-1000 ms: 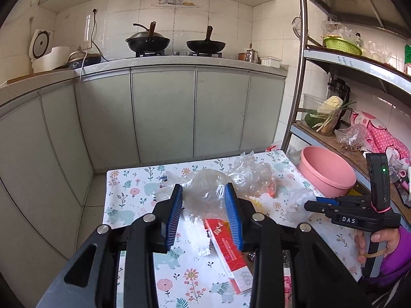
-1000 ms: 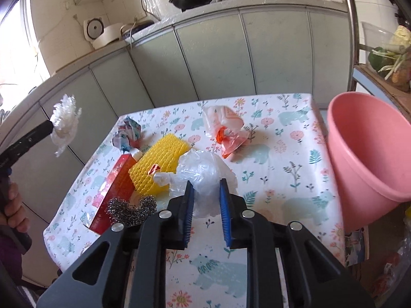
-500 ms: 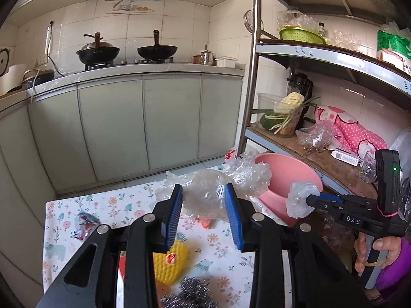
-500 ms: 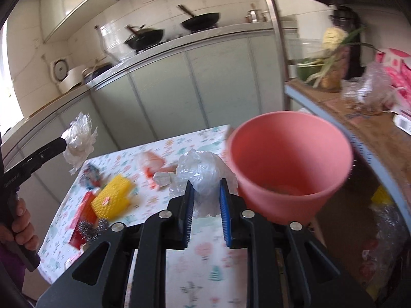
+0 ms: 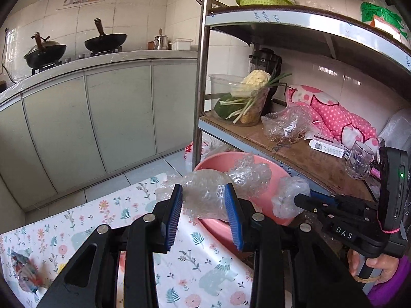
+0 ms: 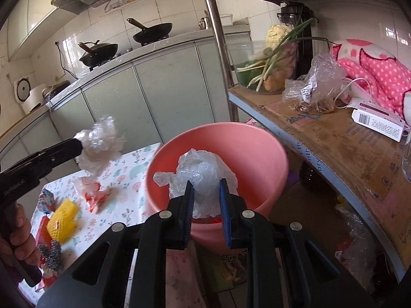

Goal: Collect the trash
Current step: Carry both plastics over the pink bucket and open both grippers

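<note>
Gripping a crumpled clear plastic wrap (image 5: 205, 200) between its blue pads, the left claw (image 5: 204, 213) holds the bundle up off the bench (image 5: 195, 264); part of the wrap spills past the right pad toward the pink bucket (image 5: 257, 164).

Right claw (image 6: 205, 205): closed on a clear plastic bag (image 6: 200, 177), pinched between both pads. The bag bulges up ahead of the fingertips, in front of the bucket's open mouth (image 6: 257, 154).

Pink bucket: directly ahead of the right claw, just beyond the bench edge, standing beside a metal shelf rack (image 6: 321, 138). From the left claw it lies ahead and to the right, partly behind the held wrap.

Seen from the left claw, the right claw (image 5: 298, 200) sits to the right, tip over the bucket's rim, with the bag (image 5: 287, 197) at its tip and a hand (image 5: 372, 269) on its handle. Seen from the right claw, the left claw (image 6: 77, 145) enters from the left with the wrap (image 6: 100, 146) at its tip, above the bench.

Items on the flowered bench cloth, left of the right claw: a clear bag with orange contents (image 6: 92, 192), a yellow mesh sponge (image 6: 63, 218), a steel scourer (image 6: 51, 254), a red box (image 6: 42, 231).

Shelf, right of both claws: a tub of greens (image 6: 269, 64), a crumpled bag (image 6: 316, 84), a pink spotted cloth (image 6: 372, 71), a white carton (image 6: 377, 123).

Background: counter with two woks (image 5: 105, 41).
</note>
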`<action>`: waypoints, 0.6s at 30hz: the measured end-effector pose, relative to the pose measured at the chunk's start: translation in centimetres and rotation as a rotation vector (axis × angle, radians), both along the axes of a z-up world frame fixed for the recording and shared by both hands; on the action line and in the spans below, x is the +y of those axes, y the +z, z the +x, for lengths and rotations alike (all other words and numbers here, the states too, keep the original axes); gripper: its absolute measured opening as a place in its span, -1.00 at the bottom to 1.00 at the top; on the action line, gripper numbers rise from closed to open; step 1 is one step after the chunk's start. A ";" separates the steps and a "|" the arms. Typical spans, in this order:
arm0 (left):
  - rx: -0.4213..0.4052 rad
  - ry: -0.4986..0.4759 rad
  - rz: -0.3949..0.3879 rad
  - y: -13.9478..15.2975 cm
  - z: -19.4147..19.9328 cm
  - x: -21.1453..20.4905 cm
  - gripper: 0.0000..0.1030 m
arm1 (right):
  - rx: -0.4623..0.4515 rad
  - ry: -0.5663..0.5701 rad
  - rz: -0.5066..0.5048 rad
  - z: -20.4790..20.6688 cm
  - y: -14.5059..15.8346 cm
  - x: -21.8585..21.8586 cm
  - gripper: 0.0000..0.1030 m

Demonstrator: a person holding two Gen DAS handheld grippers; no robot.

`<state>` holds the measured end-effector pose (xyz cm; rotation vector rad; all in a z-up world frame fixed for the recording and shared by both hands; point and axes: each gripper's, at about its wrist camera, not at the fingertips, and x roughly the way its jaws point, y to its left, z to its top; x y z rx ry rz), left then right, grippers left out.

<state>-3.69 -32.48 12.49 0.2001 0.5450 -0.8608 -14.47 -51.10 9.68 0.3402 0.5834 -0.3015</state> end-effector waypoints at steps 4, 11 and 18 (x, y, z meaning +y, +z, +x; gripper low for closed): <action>0.012 -0.036 0.044 -1.8 0.4 -3.4 -0.36 | 0.026 -0.007 0.003 0.6 -0.9 -0.7 -0.62; 0.058 -0.057 0.107 -5.3 1.3 -6.6 -0.34 | 0.070 -0.015 0.005 1.7 -2.6 -1.4 -0.61; 0.135 -0.060 0.094 -6.3 1.9 -6.9 -0.19 | 0.108 -0.014 0.011 2.4 -3.7 -1.4 -0.38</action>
